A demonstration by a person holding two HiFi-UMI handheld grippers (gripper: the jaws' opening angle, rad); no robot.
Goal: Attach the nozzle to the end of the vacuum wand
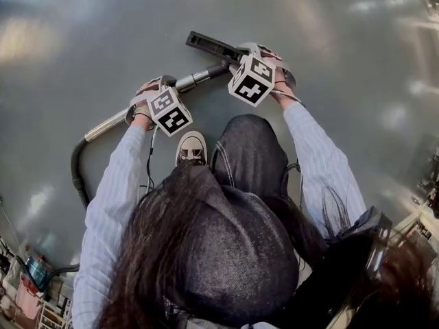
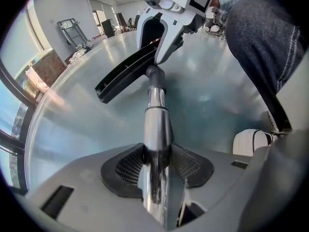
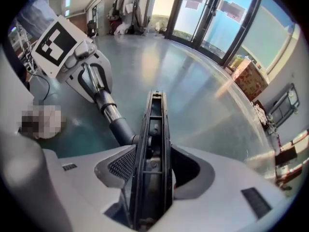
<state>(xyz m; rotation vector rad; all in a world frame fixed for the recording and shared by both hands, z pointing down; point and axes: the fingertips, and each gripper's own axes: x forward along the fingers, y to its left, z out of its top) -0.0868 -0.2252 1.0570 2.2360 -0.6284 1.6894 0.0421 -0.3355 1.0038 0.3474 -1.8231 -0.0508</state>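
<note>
1. Clamping the shiny silver metal vacuum wand (image 2: 157,124), the left gripper (image 2: 157,170) holds it slanted over the glossy grey floor (image 1: 103,33).
2. Right gripper (image 3: 154,168) is clenched on the long black plastic nozzle (image 3: 153,129).
3. Nozzle's neck meets the wand's dark tip, between both grippers.

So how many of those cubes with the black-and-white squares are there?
2. One cube rides on the left gripper, gripping the wand; the other cube on the right gripper, gripping the nozzle.
</note>
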